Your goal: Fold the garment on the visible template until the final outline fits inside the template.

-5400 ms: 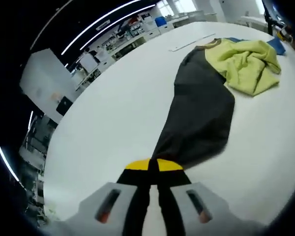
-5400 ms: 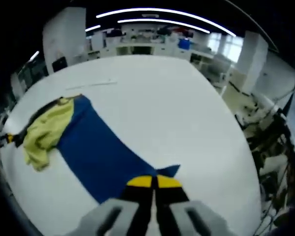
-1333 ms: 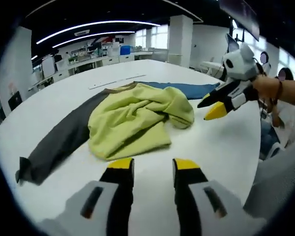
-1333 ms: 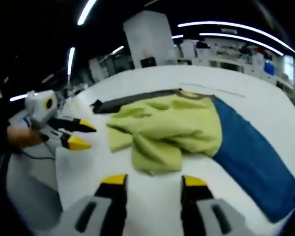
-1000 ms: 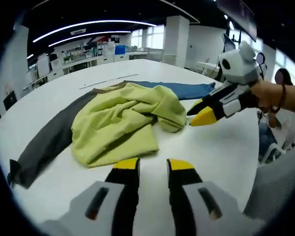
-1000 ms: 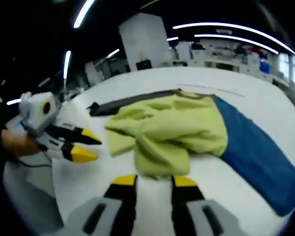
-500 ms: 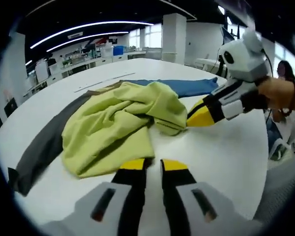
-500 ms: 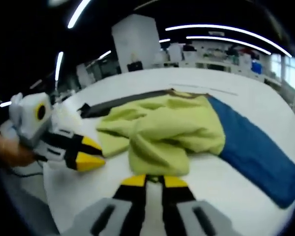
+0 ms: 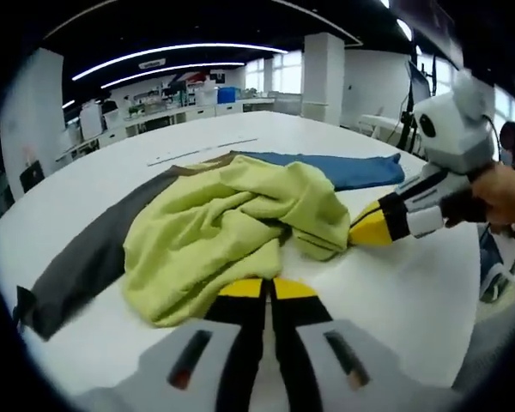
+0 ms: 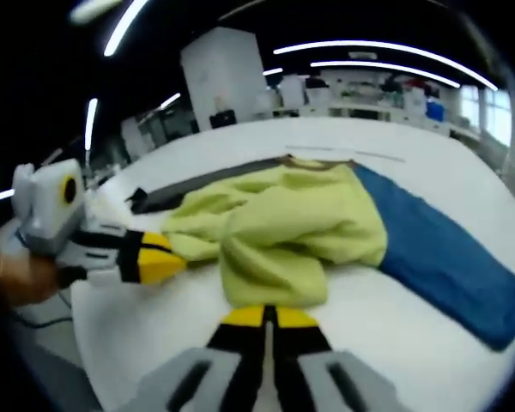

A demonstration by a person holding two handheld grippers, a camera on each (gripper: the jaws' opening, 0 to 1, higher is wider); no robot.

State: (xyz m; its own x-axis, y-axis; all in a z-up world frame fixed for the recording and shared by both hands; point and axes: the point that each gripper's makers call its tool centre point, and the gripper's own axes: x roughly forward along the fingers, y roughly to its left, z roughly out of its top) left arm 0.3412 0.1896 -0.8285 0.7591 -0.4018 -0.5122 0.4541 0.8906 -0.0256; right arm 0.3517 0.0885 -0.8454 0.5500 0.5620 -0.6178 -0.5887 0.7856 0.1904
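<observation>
One garment lies on a round white table, in three colours: a crumpled yellow-green body bunched in soft folds at the middle, a flat grey sleeve running one way and a flat blue sleeve running the other. A thin pale strip lies on the table beyond the collar. Behind the table stand white benches, a white pillar and long ceiling light strips.

Two grippers work at the near edge of the cloth. The left gripper, yellow-tipped with black fingers on a grey body, has its jaws pressed together at the yellow-green hem; whether cloth is pinched between them cannot be told. The right gripper has its jaws closed likewise at the hem of the bunched fold, grip on cloth unclear. A hand holds the right gripper.
</observation>
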